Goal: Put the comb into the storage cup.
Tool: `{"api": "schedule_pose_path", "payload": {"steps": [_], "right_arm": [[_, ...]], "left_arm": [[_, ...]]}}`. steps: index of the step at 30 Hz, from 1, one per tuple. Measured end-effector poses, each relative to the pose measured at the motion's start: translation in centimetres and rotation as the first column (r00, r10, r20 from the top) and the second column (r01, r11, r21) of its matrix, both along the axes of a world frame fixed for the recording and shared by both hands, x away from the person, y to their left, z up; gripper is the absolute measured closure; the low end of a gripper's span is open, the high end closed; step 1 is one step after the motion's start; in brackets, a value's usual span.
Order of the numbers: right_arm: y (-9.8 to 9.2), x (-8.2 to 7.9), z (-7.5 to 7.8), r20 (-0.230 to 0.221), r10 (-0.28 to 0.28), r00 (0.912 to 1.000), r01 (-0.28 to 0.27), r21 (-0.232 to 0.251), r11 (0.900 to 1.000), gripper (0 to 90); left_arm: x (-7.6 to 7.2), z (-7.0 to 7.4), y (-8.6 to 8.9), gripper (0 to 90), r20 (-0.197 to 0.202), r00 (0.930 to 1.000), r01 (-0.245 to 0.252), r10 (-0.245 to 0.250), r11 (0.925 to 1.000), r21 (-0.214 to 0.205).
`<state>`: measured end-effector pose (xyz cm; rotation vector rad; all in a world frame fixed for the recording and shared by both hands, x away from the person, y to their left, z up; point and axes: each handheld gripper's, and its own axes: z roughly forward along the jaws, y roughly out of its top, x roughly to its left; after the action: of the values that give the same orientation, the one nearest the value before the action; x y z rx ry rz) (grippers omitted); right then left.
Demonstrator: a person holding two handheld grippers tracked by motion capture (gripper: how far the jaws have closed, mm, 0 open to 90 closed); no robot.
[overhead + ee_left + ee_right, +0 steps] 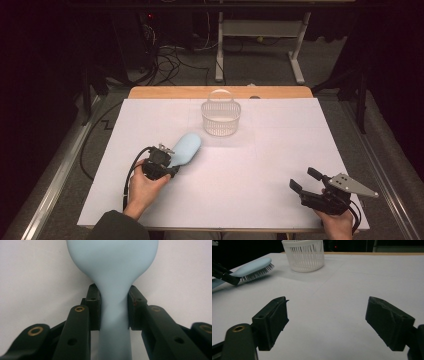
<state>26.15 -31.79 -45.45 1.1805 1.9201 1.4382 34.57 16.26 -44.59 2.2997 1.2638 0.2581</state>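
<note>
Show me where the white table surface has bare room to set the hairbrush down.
Widest bare stretch: between the left gripper shut on the light blue hairbrush and the open right gripper. More to the right of the white basket. Tightest between brush head and basket.

Table brightly lit from above, surroundings dark; soft shadows, no glare; near jaws blurred in both gripper views.

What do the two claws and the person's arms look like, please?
Both claws are black with flat rectangular pads and brass-coloured rivets on the linkage bars. The left claw trails a black cable. The right claw carries a grey three-cornered plate with small holes on top. A dark sleeve covers the left forearm.
</note>
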Motion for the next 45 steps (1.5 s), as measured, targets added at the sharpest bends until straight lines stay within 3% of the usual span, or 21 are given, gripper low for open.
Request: {"api": "schedule_pose_path", "payload": {"steps": [13,18,31,41,45], "right_arm": [[0.0,0.1,0.0,-0.001,-0.004,1.0000,0.004,0.002,1.0000,18.6],[0.1,0.1,0.0,-0.001,-0.005,1.0000,0.005,0.006,1.0000,18.5],[0.6,0.2,0.0,-0.004,-0.003,1.0000,0.003,-0.014,0.9999,18.5],[0.7,-0.2,0.4,0.031,-0.005,0.9995,0.006,-0.029,0.9996,18.4],[1.2,-0.3,0.8,0.048,0.013,0.9988,-0.012,-0.012,0.9999,18.4]], "left_arm": [[-1.2,0.6,0.3,69.0,0.039,0.9987,0.034,-0.032,0.9981,-0.052],[-1.7,0.7,0.5,69.0,0.045,0.9978,0.053,-0.049,0.9936,-0.099],[-3.0,0.9,0.7,69.0,0.087,0.9929,0.093,-0.082,0.9857,-0.140],[-4.4,1.4,0.1,69.0,0.125,0.9849,0.141,-0.120,0.9731,-0.182],[-4.9,1.6,-0.1,69.0,0.142,0.9812,0.158,-0.131,0.9678,-0.196]]}}
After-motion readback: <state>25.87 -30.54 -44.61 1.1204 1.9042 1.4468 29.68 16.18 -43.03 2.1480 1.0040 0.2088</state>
